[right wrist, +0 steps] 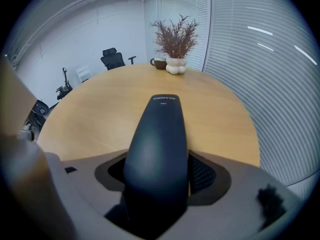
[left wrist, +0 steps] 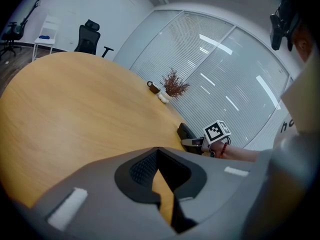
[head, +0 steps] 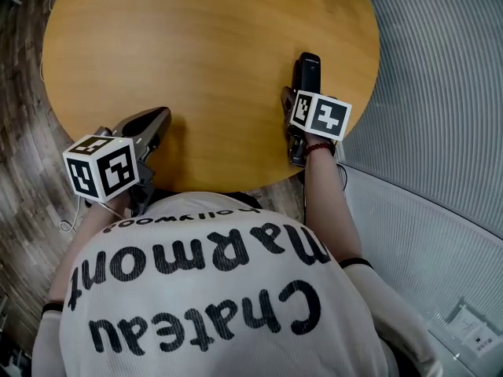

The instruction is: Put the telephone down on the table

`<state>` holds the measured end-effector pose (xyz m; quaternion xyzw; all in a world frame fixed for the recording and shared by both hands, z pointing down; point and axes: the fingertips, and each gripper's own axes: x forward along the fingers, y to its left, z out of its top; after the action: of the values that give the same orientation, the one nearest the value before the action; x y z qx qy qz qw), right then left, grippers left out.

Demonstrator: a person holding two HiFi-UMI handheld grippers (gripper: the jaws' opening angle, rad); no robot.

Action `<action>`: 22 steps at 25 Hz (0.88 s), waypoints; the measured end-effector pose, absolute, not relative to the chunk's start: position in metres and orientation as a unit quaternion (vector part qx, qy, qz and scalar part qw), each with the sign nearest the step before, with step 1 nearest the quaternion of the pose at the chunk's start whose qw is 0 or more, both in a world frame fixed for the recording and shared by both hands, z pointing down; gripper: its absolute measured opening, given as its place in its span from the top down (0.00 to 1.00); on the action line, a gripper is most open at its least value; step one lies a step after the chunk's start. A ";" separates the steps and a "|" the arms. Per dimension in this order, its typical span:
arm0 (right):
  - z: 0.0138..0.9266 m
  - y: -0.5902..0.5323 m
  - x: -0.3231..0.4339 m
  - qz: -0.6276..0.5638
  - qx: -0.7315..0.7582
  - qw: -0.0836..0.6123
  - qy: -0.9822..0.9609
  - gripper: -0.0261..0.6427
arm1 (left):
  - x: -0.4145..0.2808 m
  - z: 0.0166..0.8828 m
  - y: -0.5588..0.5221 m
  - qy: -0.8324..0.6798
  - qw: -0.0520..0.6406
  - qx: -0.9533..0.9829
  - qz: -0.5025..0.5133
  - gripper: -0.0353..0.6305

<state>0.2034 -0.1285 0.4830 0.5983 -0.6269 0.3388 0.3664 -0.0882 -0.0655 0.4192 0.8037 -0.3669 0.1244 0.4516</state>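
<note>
One telephone sits clenched in right hand-held gripper; left hand-held gripper seems shut, empty; vase holds twigs.

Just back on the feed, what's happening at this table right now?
A person at the round wooden table holds a gripper in each hand. The right gripper is shut on a black telephone, held out over the table near its right edge. I cannot tell whether the phone touches the wood yet. The left gripper holds nothing, jaws together, at the near left edge. A potted plant and a cup stand at the far side.
</note>
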 end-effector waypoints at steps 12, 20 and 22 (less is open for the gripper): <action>0.446 -0.134 0.208 0.320 0.619 0.294 -0.654 0.51 | -0.092 0.428 -0.063 -0.378 0.443 0.804 0.123 0.94; 0.351 -0.130 0.225 0.300 0.640 0.120 -0.697 0.54 | -0.083 0.384 -0.072 -0.391 0.401 0.823 0.095 0.94; 0.336 -0.128 0.231 0.282 0.646 0.095 -0.703 0.76 | -0.078 0.372 -0.075 -0.394 0.388 0.829 0.081 0.94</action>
<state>0.2315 -0.1285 0.3360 0.6457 -0.7033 0.2818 0.0951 -0.0781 -0.0750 0.3723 0.8291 -0.3939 0.0814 0.3884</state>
